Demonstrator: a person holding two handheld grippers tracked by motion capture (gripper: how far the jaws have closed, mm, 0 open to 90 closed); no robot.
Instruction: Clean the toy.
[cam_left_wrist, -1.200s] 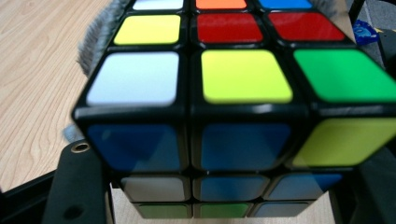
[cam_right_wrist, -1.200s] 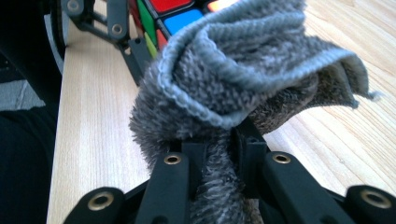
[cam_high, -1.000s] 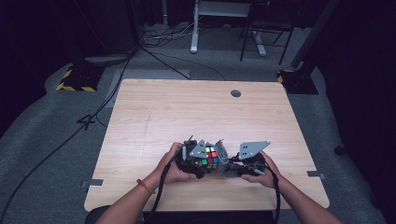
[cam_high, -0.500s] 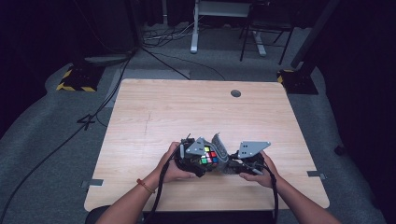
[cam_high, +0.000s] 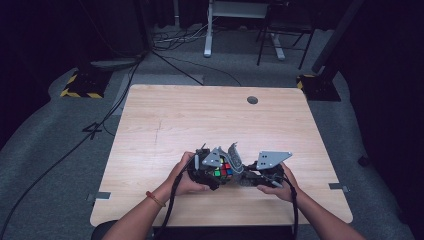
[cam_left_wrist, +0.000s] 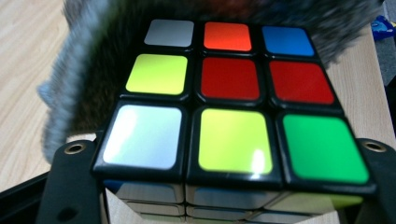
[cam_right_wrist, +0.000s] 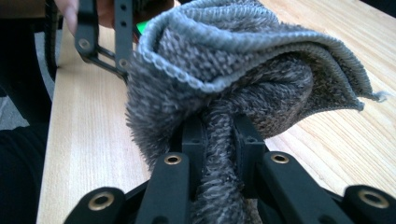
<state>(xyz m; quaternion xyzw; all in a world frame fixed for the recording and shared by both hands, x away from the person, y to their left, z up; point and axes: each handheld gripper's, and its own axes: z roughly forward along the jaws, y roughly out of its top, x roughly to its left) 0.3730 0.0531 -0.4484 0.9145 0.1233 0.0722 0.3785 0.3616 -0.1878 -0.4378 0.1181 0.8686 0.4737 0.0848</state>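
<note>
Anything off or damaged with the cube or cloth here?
Nothing stands out. The puzzle cube looks intact, its layers aligned, between the left hand-held gripper's jaws, which have just been opening. The grey cloth is bunched but untorn, pinched in the right hand-held gripper. No spill on the table.

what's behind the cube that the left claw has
A grey cloth bunches right behind the cube, against its far edge. The wooden table shows to either side. The cloth covers whatever lies beyond it; the cube hides the cloth's lower part.
</note>
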